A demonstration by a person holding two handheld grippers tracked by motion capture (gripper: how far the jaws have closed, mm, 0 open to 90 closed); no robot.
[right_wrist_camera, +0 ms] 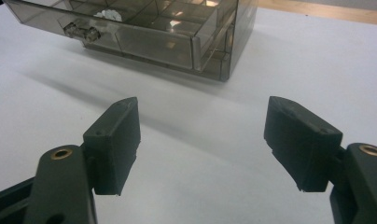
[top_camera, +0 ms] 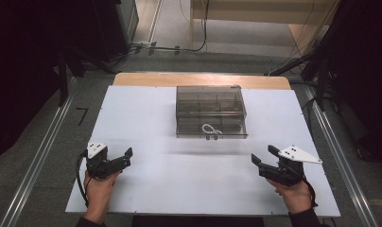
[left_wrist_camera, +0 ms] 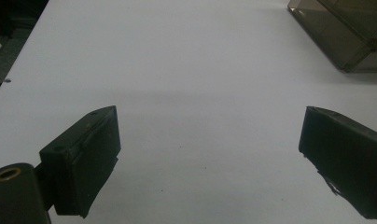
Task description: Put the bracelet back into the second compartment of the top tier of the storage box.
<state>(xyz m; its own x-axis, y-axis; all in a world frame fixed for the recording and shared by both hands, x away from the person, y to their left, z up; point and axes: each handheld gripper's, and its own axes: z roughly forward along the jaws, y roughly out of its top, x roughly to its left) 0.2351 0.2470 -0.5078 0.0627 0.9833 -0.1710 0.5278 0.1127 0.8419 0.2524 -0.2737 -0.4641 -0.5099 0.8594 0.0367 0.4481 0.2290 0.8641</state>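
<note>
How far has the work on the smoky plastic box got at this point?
Nothing looks done yet. The plastic box sits shut at the middle of the white table, a small white item visible through its front. The left hand-held gripper and right hand-held gripper both hold open over the near table, apart from the box and holding nothing. Reaching the box and handling it all seems left to do.

Dim room with black edges, the white table [top_camera: 146, 123] the one bright patch under soft overhead light, the box [top_camera: 211, 112] throwing a faint shadow toward me, pale glints on its lid, everything slightly soft and grainy.
</note>
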